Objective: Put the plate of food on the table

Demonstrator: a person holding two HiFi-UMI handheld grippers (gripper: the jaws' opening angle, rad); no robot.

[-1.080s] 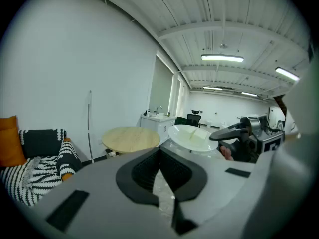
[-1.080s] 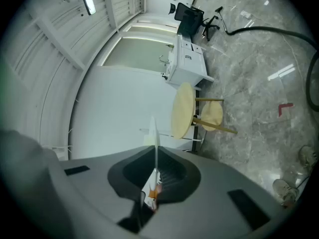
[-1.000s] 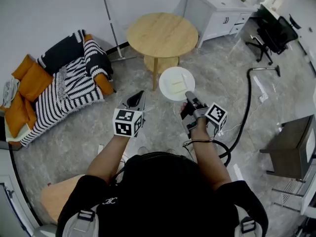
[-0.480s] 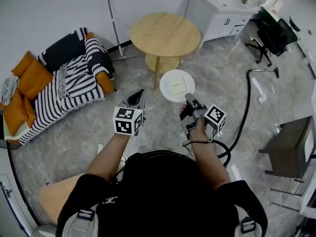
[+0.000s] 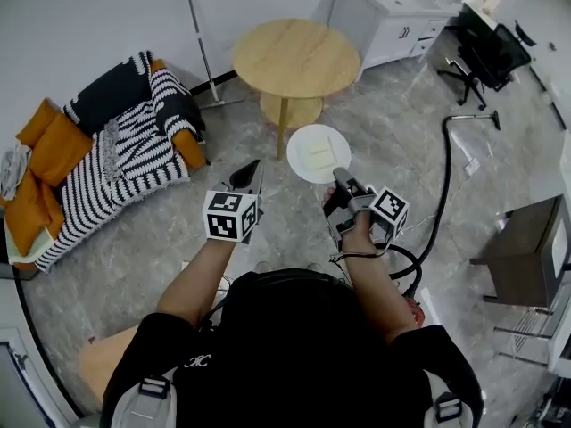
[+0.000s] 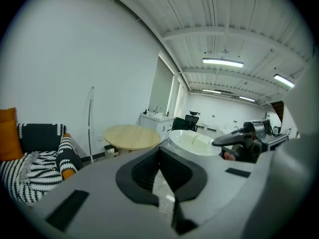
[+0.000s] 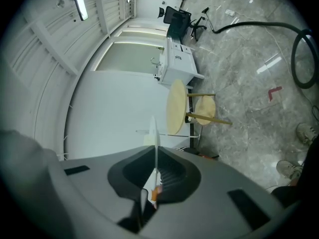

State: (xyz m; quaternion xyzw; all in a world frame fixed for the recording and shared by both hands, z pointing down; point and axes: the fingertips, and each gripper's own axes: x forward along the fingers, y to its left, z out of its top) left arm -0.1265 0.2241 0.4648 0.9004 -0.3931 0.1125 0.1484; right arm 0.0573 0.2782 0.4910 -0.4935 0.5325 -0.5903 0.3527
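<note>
A white plate with pale food slices on it hangs level above the floor, just short of the round wooden table. My right gripper is shut on the plate's near rim; in the right gripper view the plate shows edge-on between the jaws, with the table beyond. My left gripper floats to the plate's left, shut with nothing in it. In the left gripper view the plate and the right gripper lie to the right, and the table stands ahead.
A striped sofa with orange cushions stands on the left. A white cabinet and a black office chair are beyond the table. A black hose runs over the floor on the right, near a dark side table.
The room shifts slightly in the head view. The plate and both grippers keep their places relative to each other.
</note>
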